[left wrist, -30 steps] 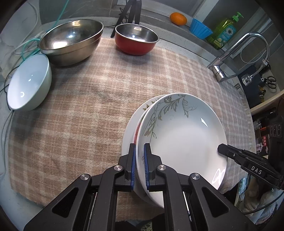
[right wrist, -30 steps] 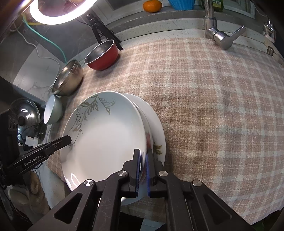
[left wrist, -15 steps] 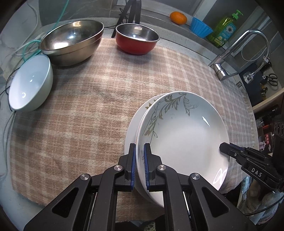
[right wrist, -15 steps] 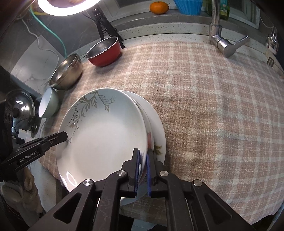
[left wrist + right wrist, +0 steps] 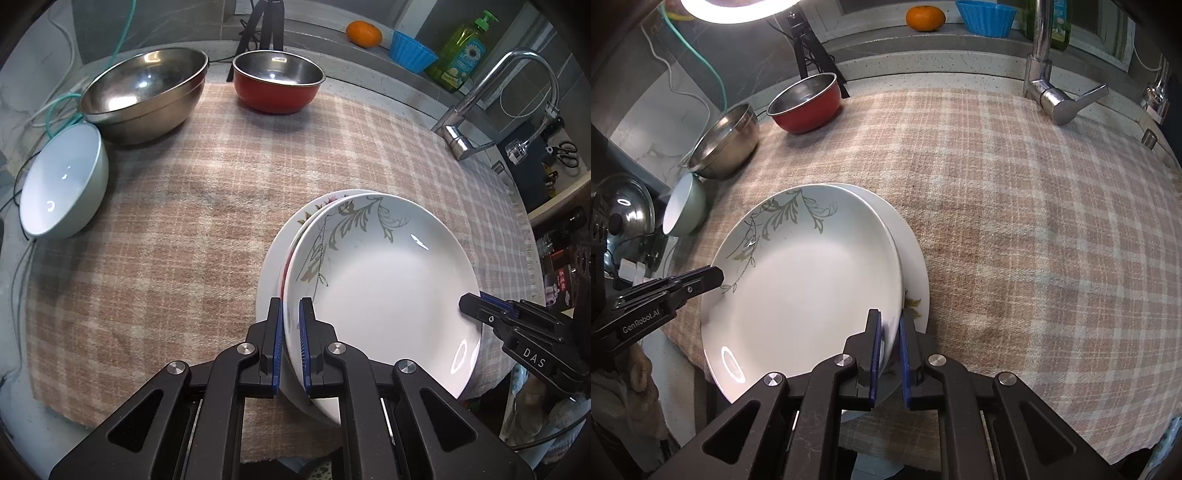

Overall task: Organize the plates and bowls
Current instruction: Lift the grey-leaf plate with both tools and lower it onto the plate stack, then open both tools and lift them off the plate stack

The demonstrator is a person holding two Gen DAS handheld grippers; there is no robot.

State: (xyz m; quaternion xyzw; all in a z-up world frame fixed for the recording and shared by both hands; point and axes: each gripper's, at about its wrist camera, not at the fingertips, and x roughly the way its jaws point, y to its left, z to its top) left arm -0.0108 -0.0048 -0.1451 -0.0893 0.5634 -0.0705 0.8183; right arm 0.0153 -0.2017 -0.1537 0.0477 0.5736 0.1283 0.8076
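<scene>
A desk by a faucet (image 5: 517, 92) is covered with a checked cloth (image 5: 221, 184). Left to right along its far side, from about 9 to 12 o'clock in the left wrist view, stand a white bowl (image 5: 62, 184), a steel bowl (image 5: 144, 92) and a red bowl (image 5: 277, 85). The left gripper (image 5: 291, 339), pointing steeply down, has its jaws drawn narrow, pinching the near left rim of the leaf-patterned plate (image 5: 388, 288). This plate lies on a lower plate (image 5: 269, 273), offset from it. The right gripper (image 5: 888, 347), likewise pitched steeply down, straddles the plate's opposite rim at 6 o'clock in its own view. Its jaws have just been opening slightly, with the rim between the pads; whether they still press cannot be told.
</scene>
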